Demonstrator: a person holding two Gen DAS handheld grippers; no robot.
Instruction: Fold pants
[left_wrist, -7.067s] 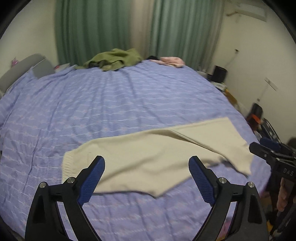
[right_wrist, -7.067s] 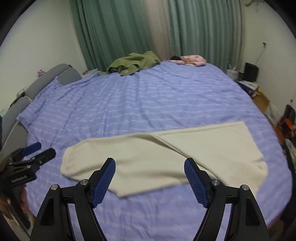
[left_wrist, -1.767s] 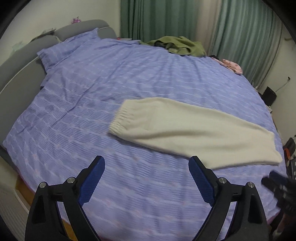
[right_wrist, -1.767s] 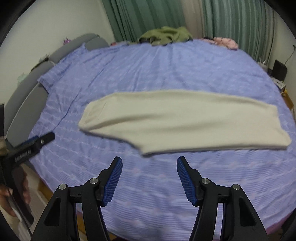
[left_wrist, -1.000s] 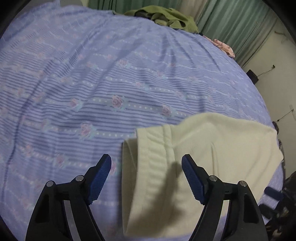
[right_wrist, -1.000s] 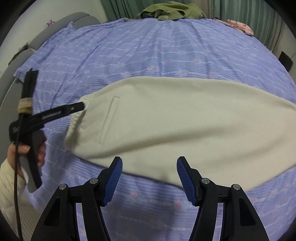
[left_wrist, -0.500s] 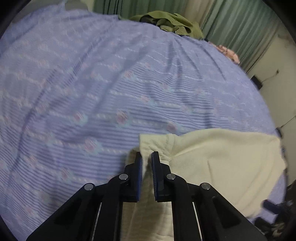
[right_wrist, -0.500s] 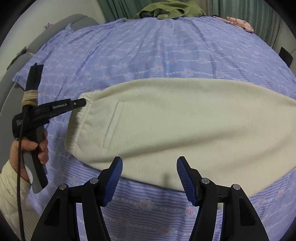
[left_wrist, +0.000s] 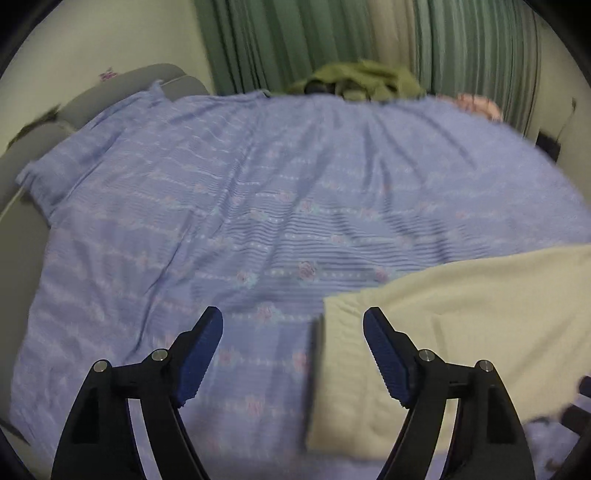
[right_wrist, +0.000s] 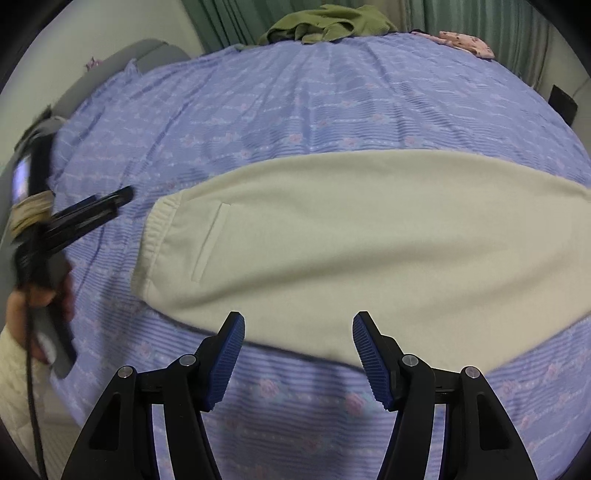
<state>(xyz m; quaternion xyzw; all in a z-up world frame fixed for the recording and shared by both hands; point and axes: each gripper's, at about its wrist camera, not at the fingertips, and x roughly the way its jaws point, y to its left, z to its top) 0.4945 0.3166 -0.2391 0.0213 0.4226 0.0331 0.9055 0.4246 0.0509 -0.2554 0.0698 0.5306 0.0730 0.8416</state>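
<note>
Cream pants (right_wrist: 332, 236) lie flat on the blue floral bedsheet (right_wrist: 295, 99), folded lengthwise, waistband at the left, legs running right. A pocket slit shows near the waistband (right_wrist: 159, 236). In the left wrist view the pants (left_wrist: 461, 314) fill the lower right. My left gripper (left_wrist: 293, 350) is open and empty, just left of the waistband edge; it also shows in the right wrist view (right_wrist: 110, 206), apart from the waistband. My right gripper (right_wrist: 298, 354) is open and empty over the near edge of the pants.
A green garment (right_wrist: 325, 22) and a pink cloth (right_wrist: 465, 42) lie at the far side of the bed by green curtains (left_wrist: 295, 40). A grey headboard (left_wrist: 110, 92) runs along the left. A dark object (right_wrist: 563, 101) stands by the right wall.
My left gripper was shut on the waistband half a second ago; it has opened, let go and drawn back to the left. The waistband lies flat. My right gripper has barely moved.
</note>
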